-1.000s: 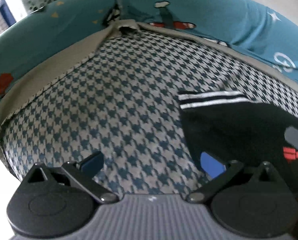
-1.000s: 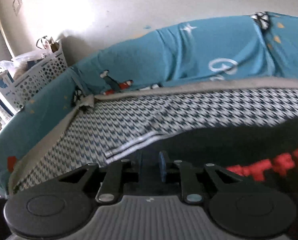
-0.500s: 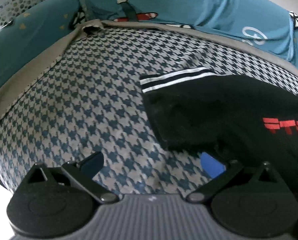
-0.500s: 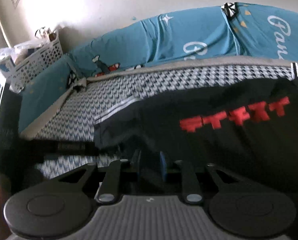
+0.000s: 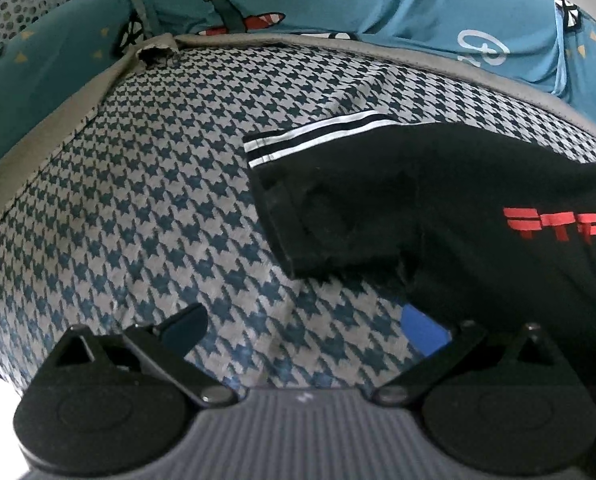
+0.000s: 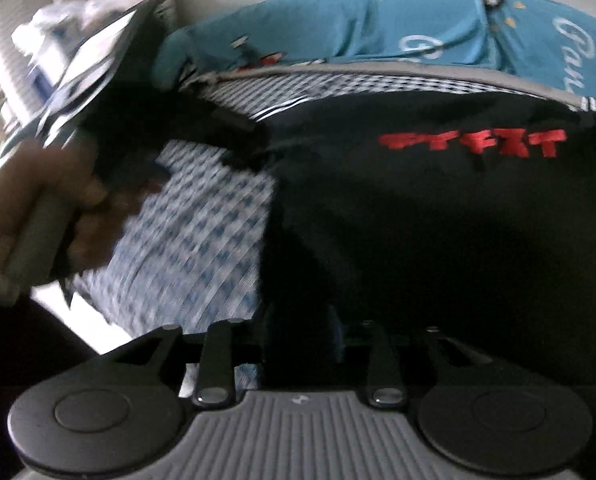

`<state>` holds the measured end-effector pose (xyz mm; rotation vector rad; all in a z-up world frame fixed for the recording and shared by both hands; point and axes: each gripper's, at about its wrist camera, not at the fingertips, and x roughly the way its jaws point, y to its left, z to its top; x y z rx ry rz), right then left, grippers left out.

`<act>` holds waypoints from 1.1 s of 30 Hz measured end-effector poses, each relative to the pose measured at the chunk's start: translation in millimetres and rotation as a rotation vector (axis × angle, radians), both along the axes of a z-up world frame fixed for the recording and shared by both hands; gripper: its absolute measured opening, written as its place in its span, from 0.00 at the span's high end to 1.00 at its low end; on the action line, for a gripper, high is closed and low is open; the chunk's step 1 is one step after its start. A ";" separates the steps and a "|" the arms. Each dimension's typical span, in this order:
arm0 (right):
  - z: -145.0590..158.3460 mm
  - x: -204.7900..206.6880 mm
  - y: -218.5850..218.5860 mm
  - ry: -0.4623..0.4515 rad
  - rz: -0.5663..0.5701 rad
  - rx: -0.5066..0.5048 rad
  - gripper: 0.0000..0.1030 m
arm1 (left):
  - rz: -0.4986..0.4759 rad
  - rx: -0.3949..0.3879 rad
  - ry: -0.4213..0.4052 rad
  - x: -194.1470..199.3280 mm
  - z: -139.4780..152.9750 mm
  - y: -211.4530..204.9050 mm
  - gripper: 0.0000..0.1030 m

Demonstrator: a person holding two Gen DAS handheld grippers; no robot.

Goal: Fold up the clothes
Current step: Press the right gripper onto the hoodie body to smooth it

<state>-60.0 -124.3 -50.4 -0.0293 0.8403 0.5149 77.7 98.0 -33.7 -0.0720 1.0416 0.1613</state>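
Right gripper [image 6: 302,340] opening over black shirt [image 6: 438,220] with illegible red lettering [image 6: 474,145]

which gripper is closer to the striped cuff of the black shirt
Left. The left gripper hangs open over the houndstooth cover, just short of the striped cuff. The right gripper, jaws opening, sits at the black shirt body, farther from that cuff.

bed [image 5: 145,208] — houndstooth cover | black garment [image 5: 438,200] — lying on it

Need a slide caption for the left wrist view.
Open left gripper hovers over houndstooth sheet beside black shirt, striped sleeve cuff ahead.
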 end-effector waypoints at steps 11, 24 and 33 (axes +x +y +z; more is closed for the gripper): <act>-19.7 -25.5 27.9 -0.115 0.064 -0.178 0.91 | -0.010 0.010 0.009 0.2 -1.7 -6.7 0.00; -17.2 -47.6 46.1 -0.063 0.244 -0.076 0.96 | -0.031 0.022 0.022 5.3 -1.7 -21.2 0.00; 3.1 -30.6 12.7 -0.074 0.241 -0.039 0.79 | -0.064 0.034 0.030 13.6 -2.3 -47.0 0.00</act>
